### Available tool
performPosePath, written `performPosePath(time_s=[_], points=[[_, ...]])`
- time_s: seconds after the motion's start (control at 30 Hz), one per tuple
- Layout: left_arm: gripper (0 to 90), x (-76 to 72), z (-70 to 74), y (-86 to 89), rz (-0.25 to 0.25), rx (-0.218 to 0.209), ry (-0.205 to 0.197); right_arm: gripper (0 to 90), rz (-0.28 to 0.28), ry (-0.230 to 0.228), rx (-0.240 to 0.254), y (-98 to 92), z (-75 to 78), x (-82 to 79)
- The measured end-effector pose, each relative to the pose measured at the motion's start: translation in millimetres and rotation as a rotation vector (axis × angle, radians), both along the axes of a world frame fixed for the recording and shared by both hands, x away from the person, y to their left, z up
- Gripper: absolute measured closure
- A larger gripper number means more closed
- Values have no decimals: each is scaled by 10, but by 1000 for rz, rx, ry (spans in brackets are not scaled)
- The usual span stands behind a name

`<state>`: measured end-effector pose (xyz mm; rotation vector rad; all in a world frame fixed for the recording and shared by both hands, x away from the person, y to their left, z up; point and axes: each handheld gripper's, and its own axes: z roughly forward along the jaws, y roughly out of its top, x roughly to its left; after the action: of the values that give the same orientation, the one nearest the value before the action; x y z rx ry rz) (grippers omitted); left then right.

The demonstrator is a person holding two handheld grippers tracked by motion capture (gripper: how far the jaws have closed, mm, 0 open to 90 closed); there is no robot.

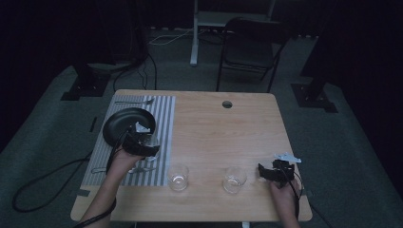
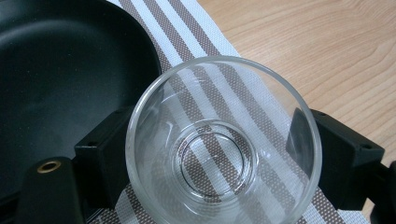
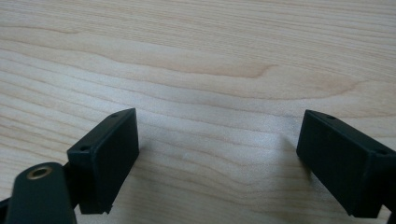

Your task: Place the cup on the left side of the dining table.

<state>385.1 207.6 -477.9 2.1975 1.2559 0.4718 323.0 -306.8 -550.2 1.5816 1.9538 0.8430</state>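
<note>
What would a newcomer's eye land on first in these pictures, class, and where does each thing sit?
First, the clear glass cup gripped between the jaws of the left claw, over the striped placemat beside the black plate. Next, two more glass cups standing on the bare wooden table near its front edge. At the right, the right claw rests on the wood with its jaws wide apart around nothing.

We've got a clear glass (image 2: 224,144) over a brown-and-white striped placemat (image 2: 187,28), a black plate (image 2: 60,60), black tongs (image 2: 212,158), light wood tabletop (image 2: 317,46).
</note>
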Motion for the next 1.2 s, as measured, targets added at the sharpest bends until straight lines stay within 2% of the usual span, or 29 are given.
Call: performPosePath(time_s=[0.07,0.13,0.23,0.27,0.3,0.53,0.6,0.67,0.73,0.8,0.93,1.13,1.2], points=[[178,-3,-7,7,7,2,26,125,0,0,0,0,0,0],[177,-10,-11,12,12,1,33,125,0,0,0,0,0,0],[177,-23,-23,18,15,-1,31,125,0,0,0,0,0,0],[156,-23,-28,20,19,-1,29,125,0,0,0,0,0,0],[93,-20,-35,27,24,-2,37,125,0,0,0,0,0,0],[89,-87,-56,75,25,-34,29,125,0,0,0,0,0,0],[4,-101,-80,76,15,-32,46,125,0,-1,0,0,0,0],[3,-129,-97,82,32,-24,24,125,1,0,0,0,0,0],[4,-145,-97,110,37,-65,32,125,0,0,0,0,0,0],[5,-175,-97,127,51,-59,8,125,0,0,0,0,0,0],[4,-229,-124,155,54,-39,4,125,0,0,0,0,0,0],[5,-325,-181,200,45,-37,-10,125,0,0,0,0,0,0],[5,-355,-198,199,44,-17,-8,125,0,0,0,0,0,0]])
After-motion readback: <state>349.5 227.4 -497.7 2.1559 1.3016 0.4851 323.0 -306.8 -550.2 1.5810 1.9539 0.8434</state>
